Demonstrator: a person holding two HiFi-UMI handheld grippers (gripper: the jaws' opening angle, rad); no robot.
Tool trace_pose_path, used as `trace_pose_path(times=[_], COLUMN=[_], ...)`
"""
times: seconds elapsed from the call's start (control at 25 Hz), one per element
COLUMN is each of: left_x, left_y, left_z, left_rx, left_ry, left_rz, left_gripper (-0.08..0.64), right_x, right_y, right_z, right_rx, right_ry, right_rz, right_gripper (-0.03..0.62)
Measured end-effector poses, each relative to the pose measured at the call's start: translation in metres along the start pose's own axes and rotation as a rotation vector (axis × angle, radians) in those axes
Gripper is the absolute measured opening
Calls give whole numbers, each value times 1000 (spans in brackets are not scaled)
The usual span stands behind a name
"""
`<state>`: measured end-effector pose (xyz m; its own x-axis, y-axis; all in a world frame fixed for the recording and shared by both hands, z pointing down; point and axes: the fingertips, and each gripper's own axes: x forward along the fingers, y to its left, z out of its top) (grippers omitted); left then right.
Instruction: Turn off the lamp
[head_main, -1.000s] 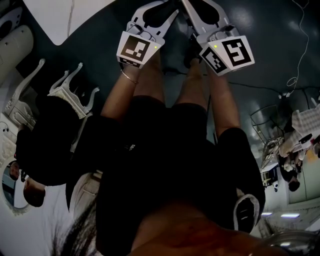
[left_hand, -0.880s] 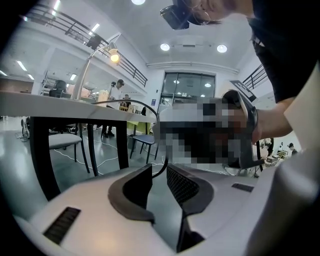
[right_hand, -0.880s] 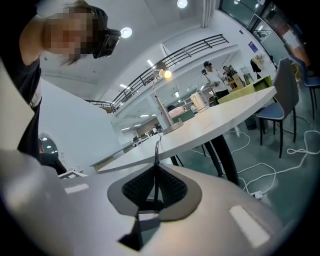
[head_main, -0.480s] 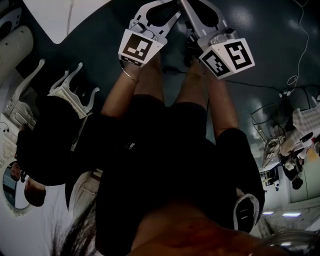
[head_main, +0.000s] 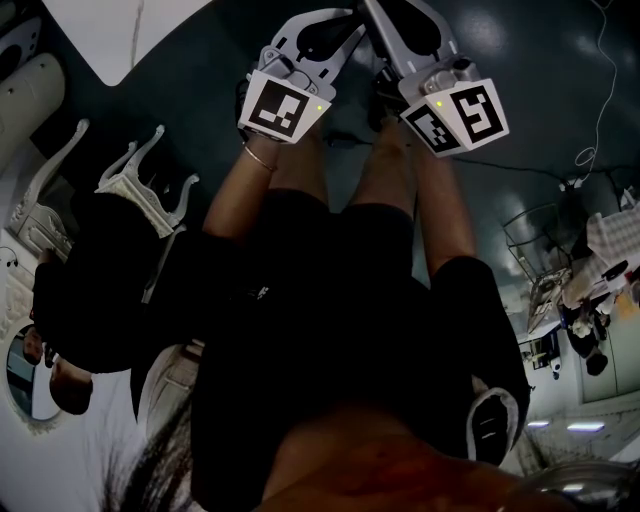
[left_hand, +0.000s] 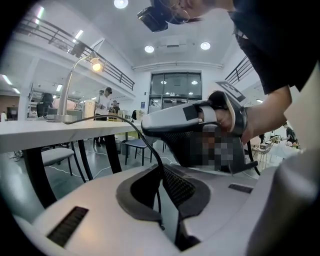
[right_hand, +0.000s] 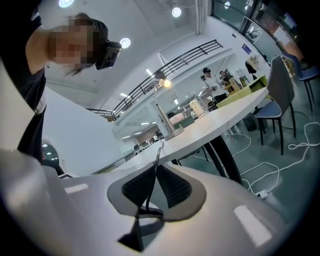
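Jaws pressed together and empty, the left hand-held gripper (left_hand: 160, 180) and right hand-held gripper (right_hand: 149, 190) hang low, well apart from the lit desk lamp (left_hand: 94, 63) on the white surface (left_hand: 30, 135). A careless reach could likely topple its slender stem.

Black top (head_main: 330, 330), thin wrist bracelet (head_main: 258, 158), white left gripper (left_hand: 161, 190) and right gripper (right_hand: 156, 175), black-and-white marker cubes (head_main: 280, 108)
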<state>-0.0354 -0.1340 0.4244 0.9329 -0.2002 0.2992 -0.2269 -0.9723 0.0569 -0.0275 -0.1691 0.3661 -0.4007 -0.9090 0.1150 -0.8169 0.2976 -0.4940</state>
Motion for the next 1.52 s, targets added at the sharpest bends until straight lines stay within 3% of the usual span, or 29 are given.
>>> trace_pose_path(times=[0.28,0.48,1.0,1.16,1.52], left_x=[-3,-7,-19,-26,-33], left_y=[-2,-2,-8,-8,-15], left_z=[5,14,46,58,74], left_rx=[-9,18,20,-20,-4], left_ry=[-6,-4,-16,-24,-48], left_rz=[-12,-18,-64,-47,-61], left_gripper=[22,21,22,21,23], right_x=[-18,-30,-37,-35,-22], right_y=[-16,-37,-37,-39,-30], right_z=[1,-19,-68,-72,-86], right_rx=[-35,-88,-101,-95,-80], right_ry=[-11,50,172,177,197], right_rz=[-40,-91,-46,-50,-9], right_gripper=[26,31,46,47,57])
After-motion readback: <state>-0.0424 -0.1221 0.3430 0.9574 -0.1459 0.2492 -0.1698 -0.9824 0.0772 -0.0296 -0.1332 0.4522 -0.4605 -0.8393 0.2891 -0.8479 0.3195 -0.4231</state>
